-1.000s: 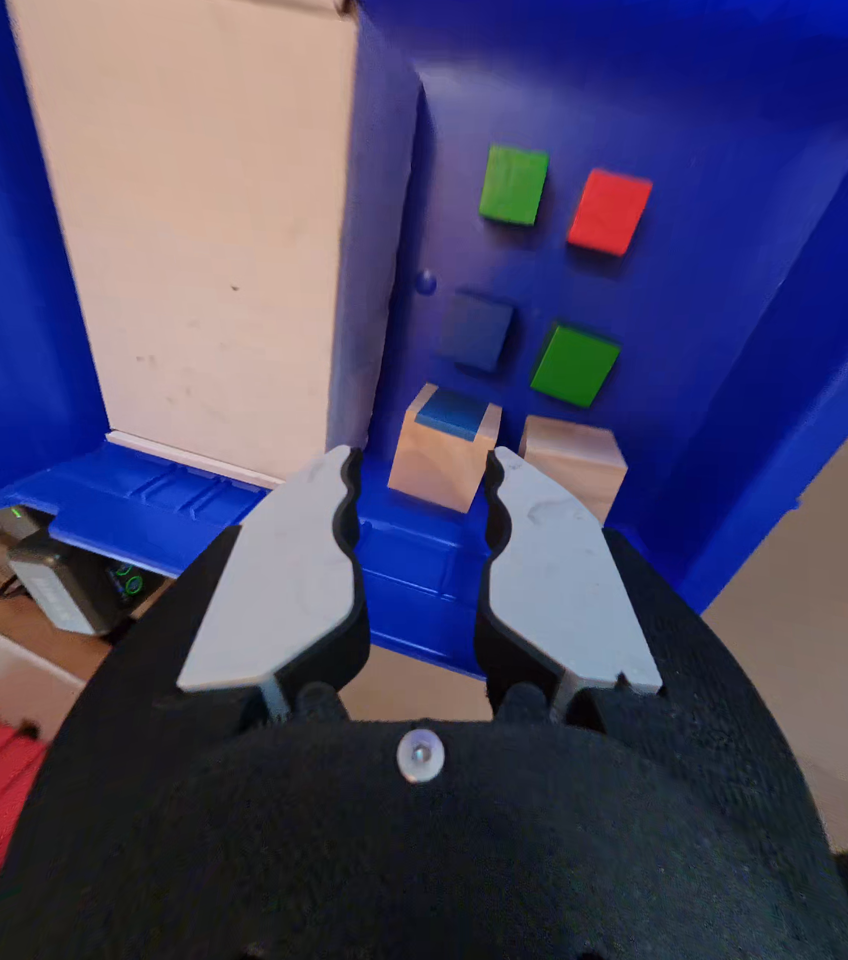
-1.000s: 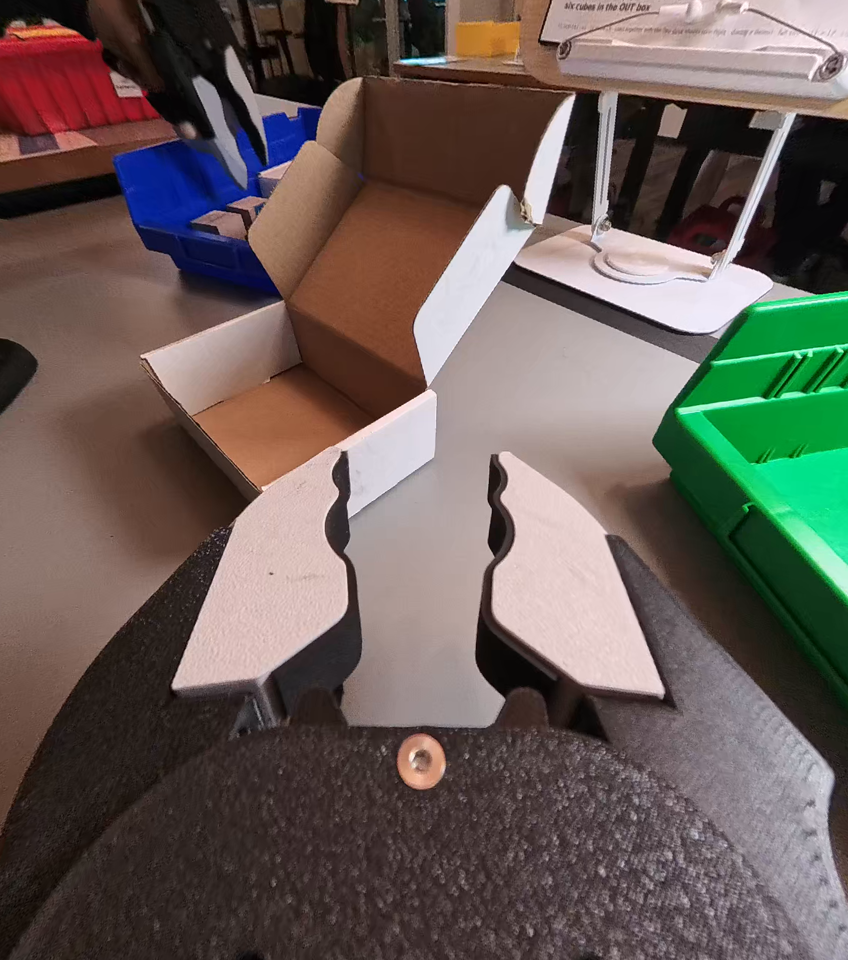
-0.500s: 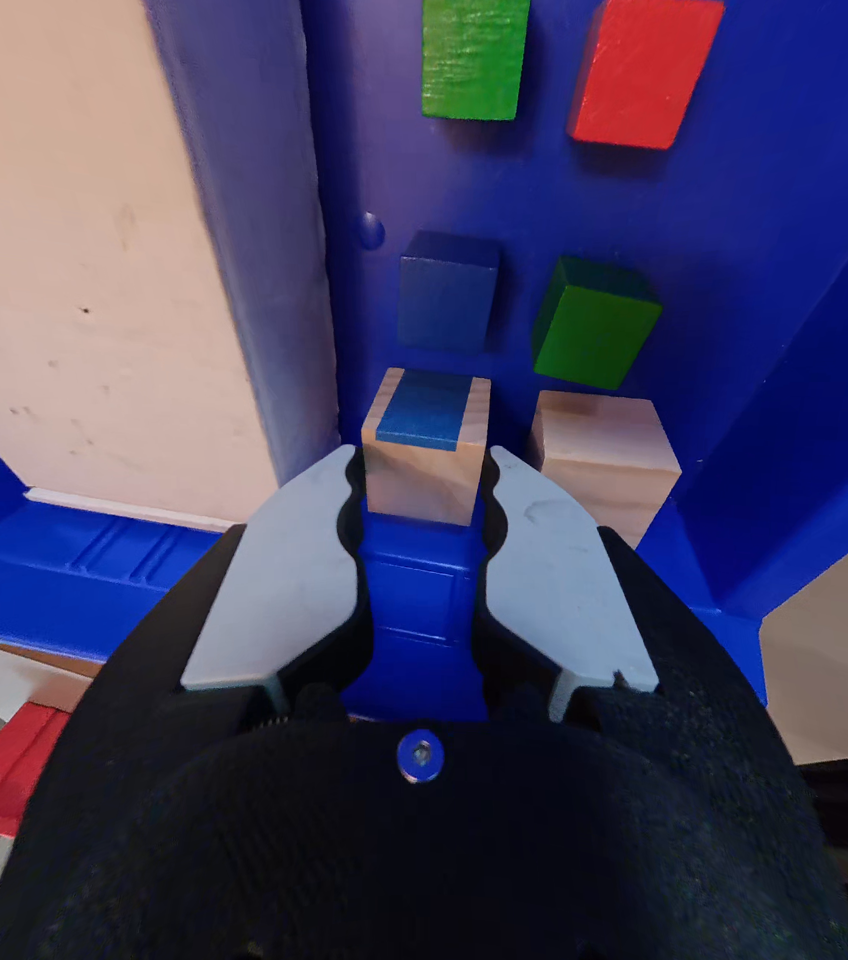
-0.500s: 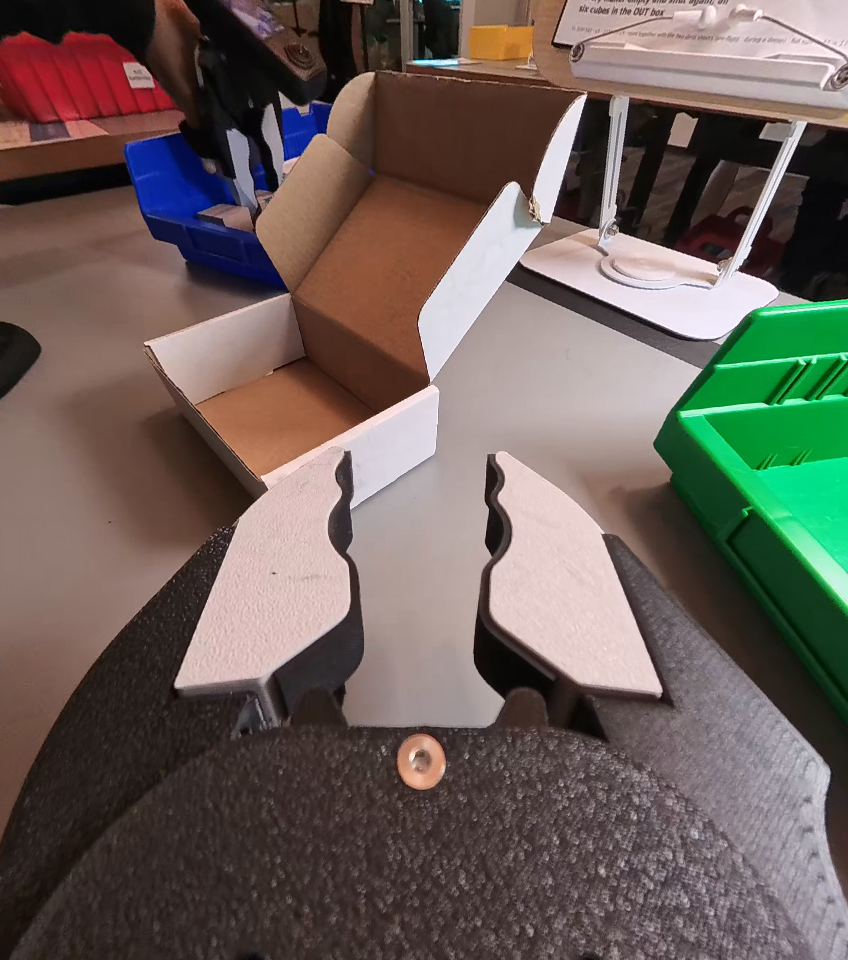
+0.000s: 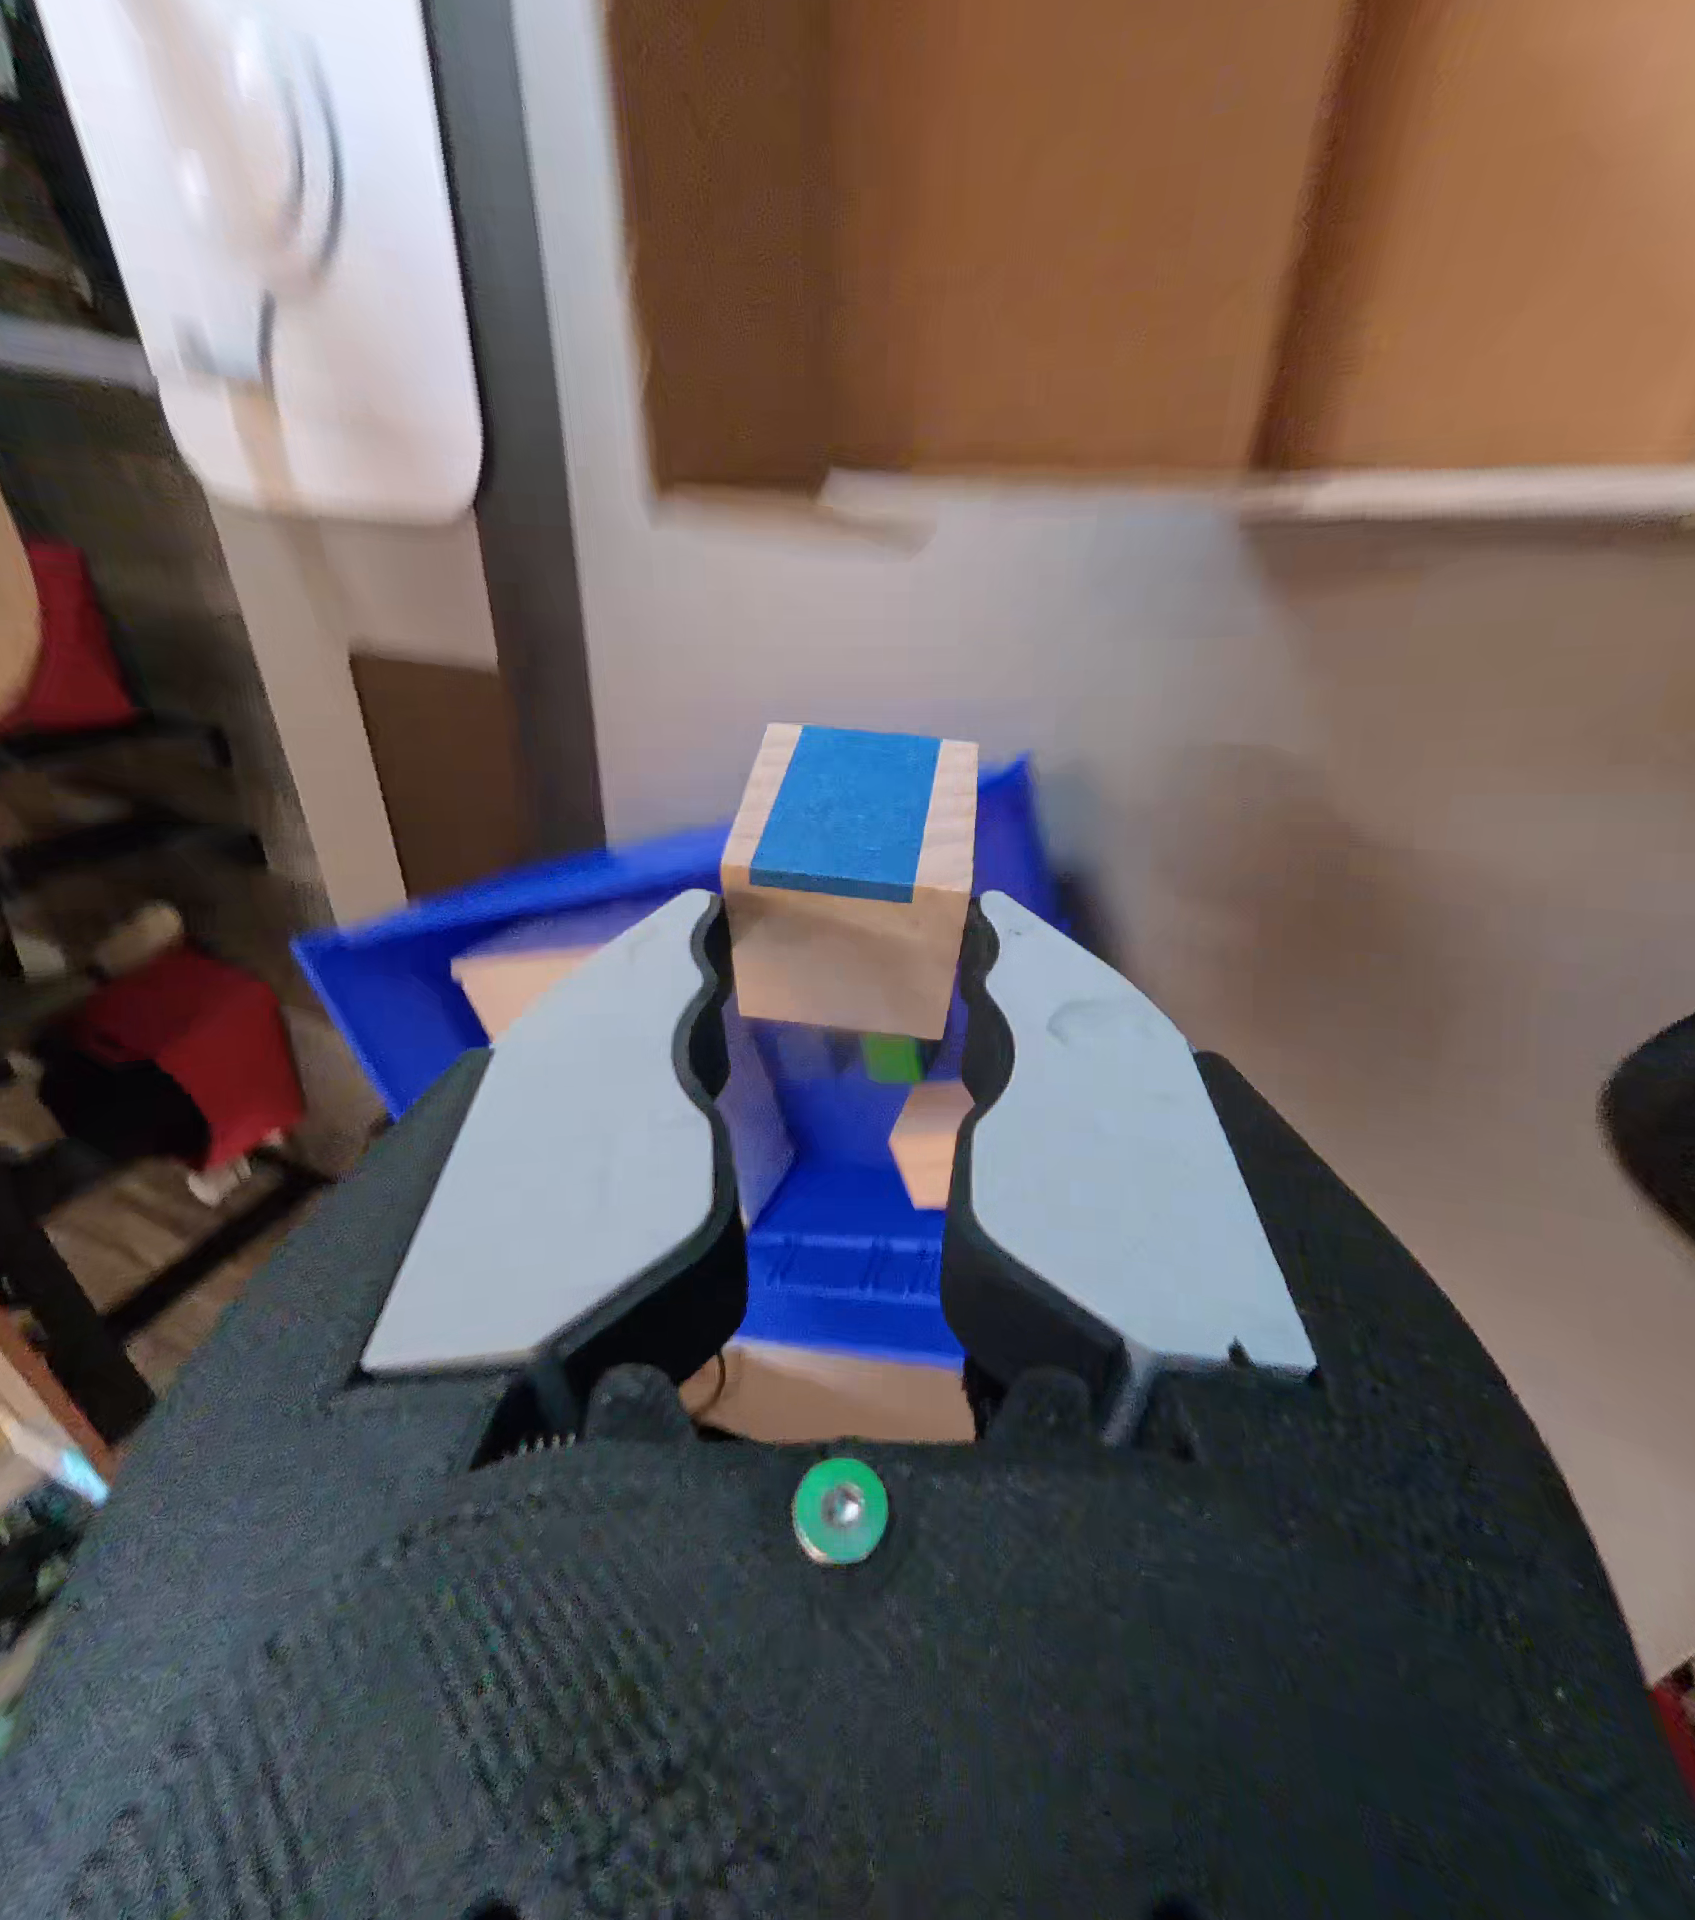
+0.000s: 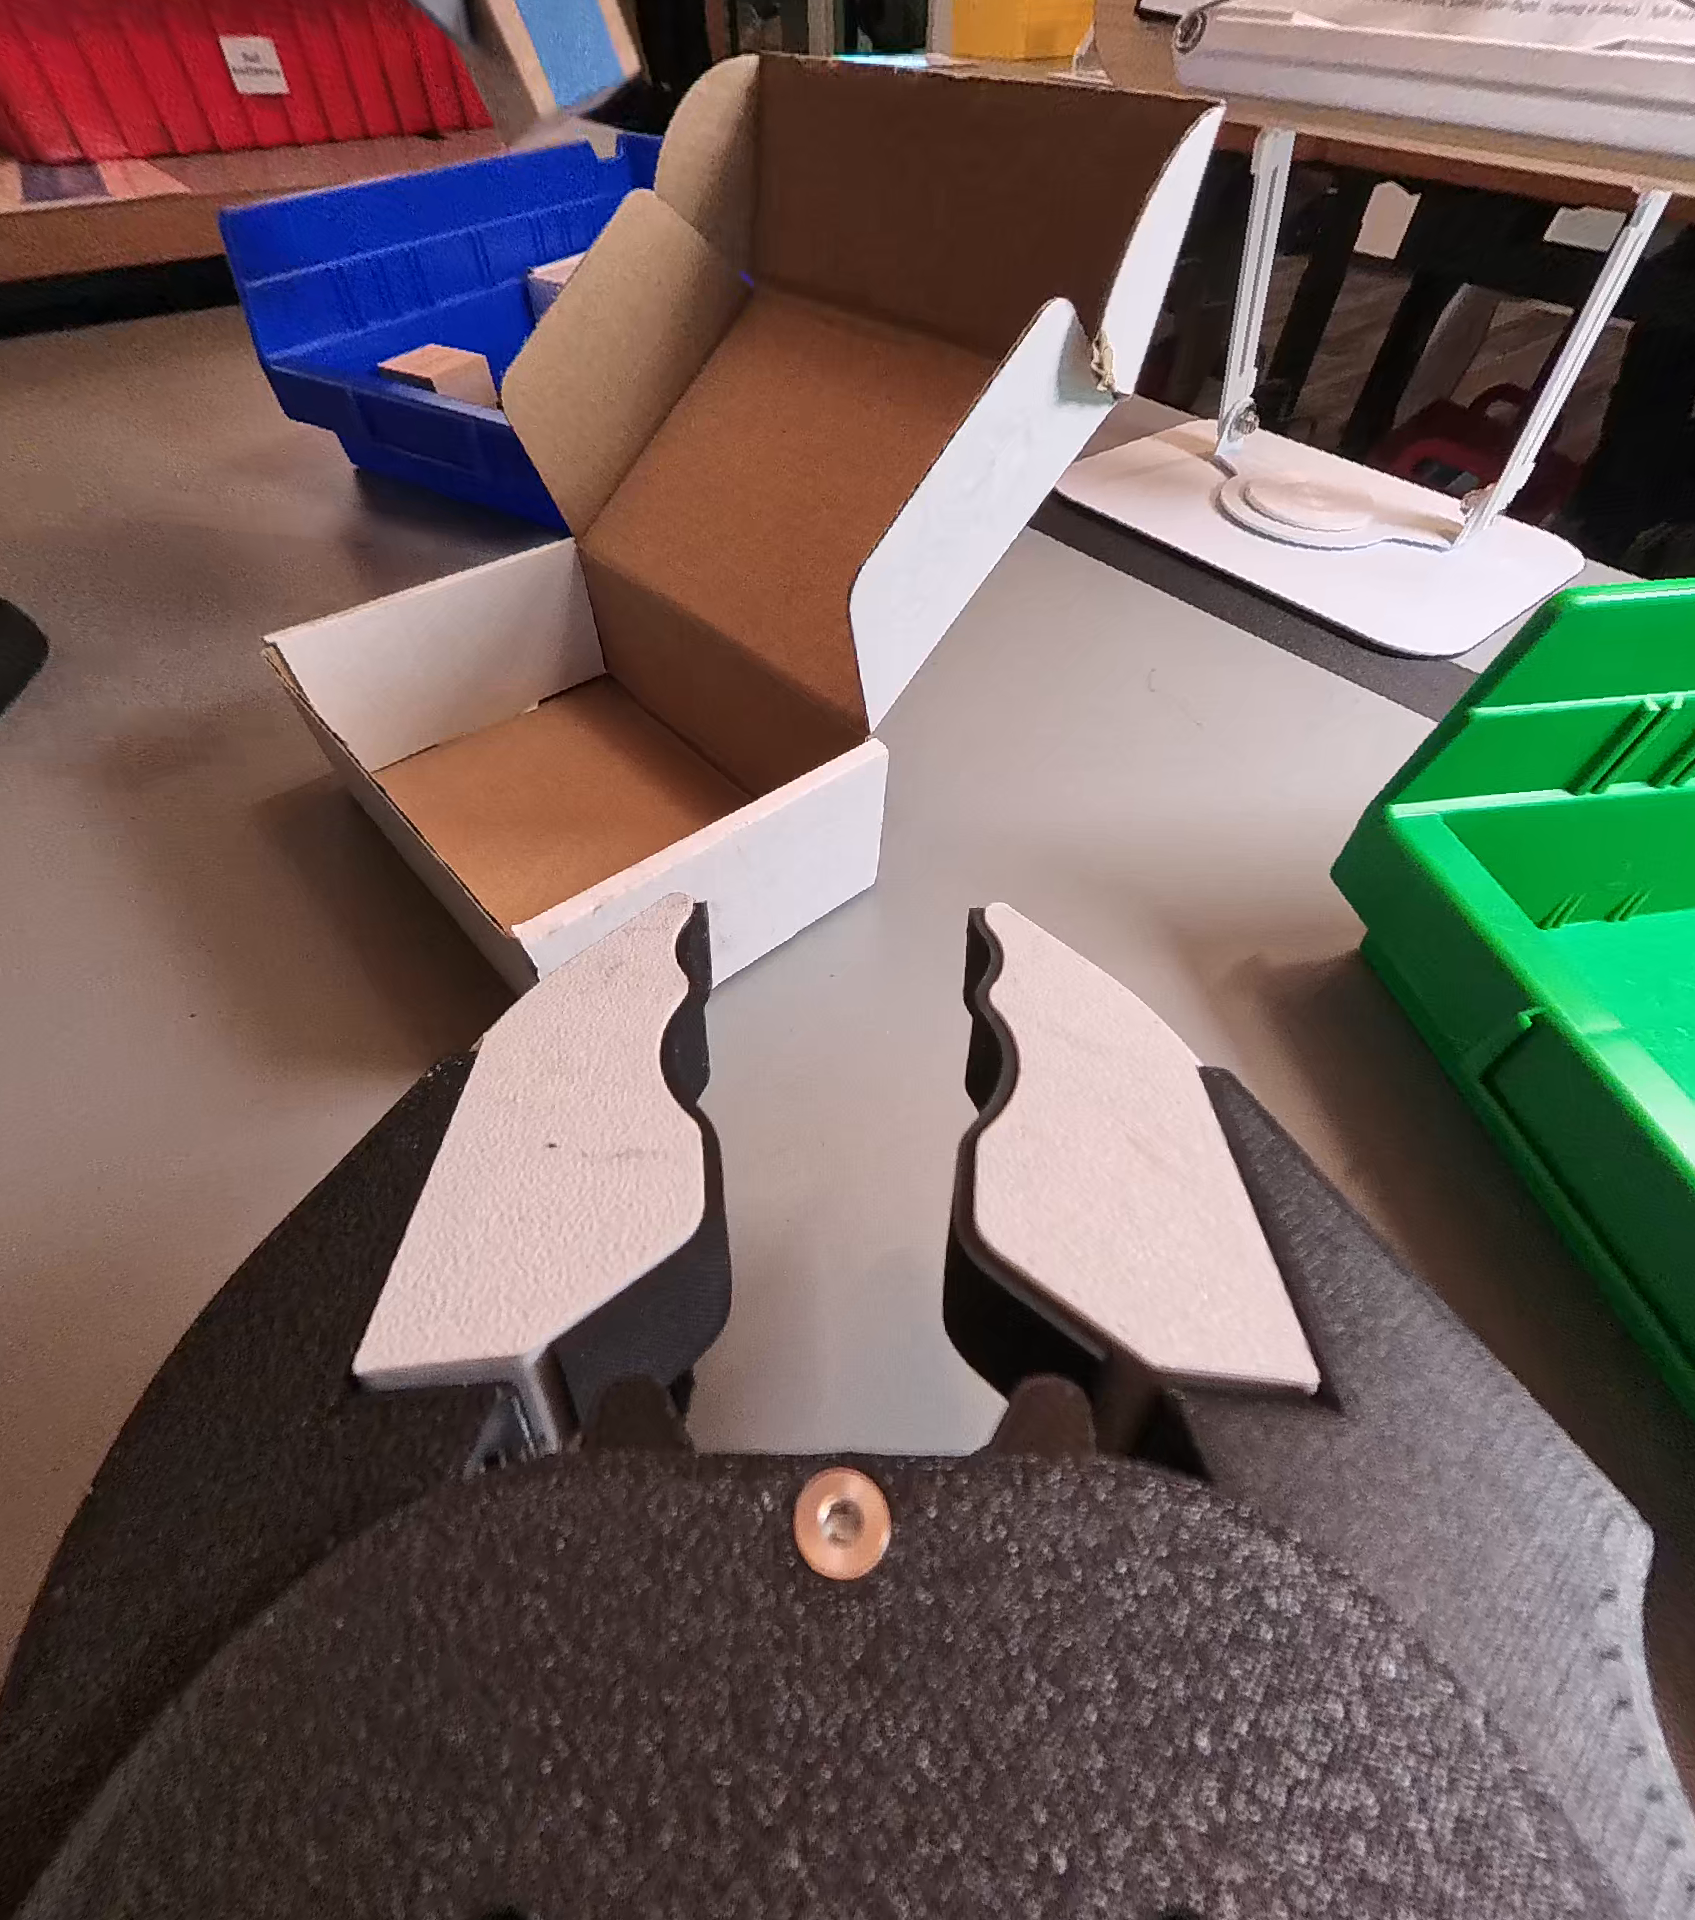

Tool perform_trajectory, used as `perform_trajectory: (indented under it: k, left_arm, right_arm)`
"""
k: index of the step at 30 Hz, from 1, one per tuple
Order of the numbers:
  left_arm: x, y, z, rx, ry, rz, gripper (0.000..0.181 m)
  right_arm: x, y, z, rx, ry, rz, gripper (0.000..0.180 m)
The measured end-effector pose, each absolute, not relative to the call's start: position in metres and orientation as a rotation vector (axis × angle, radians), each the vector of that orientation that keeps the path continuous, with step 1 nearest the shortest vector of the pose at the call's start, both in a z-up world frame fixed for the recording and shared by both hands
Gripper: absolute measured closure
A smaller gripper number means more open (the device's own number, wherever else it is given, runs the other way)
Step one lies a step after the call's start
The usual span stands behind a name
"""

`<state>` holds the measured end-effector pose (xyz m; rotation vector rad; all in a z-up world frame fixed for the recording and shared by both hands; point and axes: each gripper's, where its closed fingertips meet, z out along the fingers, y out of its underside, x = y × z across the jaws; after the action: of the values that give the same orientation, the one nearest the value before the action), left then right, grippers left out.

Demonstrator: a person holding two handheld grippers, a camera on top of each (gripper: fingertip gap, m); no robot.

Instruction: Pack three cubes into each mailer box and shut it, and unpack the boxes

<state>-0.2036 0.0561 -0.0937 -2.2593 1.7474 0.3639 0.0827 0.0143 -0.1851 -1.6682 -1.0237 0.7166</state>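
The left gripper [image 5: 845, 940] pinches a wooden cube [image 5: 848, 883] between its fingers, lifted above the blue bin [image 5: 386, 987]. The open mailer box [image 6: 801, 821] lies ahead, mid-desk. The right gripper [image 6: 835, 961] hovers nearest it, fingers spread, holding nothing.

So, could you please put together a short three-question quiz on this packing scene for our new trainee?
1. True or false: the left gripper is shut on the wooden cube with a blue top face.
2. What lies inside the open white cardboard mailer box? A) three cubes B) nothing visible C) one cube
3. Fill in: the right gripper hangs open over the grey ____, beside the green plastic bin.

Key: 1 true; 2 B; 3 table.
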Motion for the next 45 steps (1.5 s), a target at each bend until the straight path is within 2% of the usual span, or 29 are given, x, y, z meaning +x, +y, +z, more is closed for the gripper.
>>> perform_trajectory:
  k: [4,10,15,26,45]
  left_arm:
    - [-0.125,0.035,-0.091,-2.167,1.864,0.231,0.139]
    - [-0.065,0.022,-0.137,-2.246,1.901,0.109,0.139]
    - [-0.057,0.019,-0.182,-2.316,1.932,0.139,0.139]
    - [-0.059,0.022,-0.218,-2.374,1.919,0.204,0.138]
    - [-0.047,0.014,-0.216,-2.311,1.907,0.230,0.138]
  right_arm:
    - [0.085,0.015,-0.183,-1.655,-1.019,0.693,0.133]
    - [0.089,0.016,-0.179,-1.630,-1.018,0.650,0.133]
    - [0.090,0.016,-0.177,-1.615,-1.030,0.636,0.133]
    - [0.095,0.018,-0.174,-1.609,-1.019,0.638,0.134]
    - [0.090,0.013,-0.180,-1.597,-1.082,0.611,0.134]
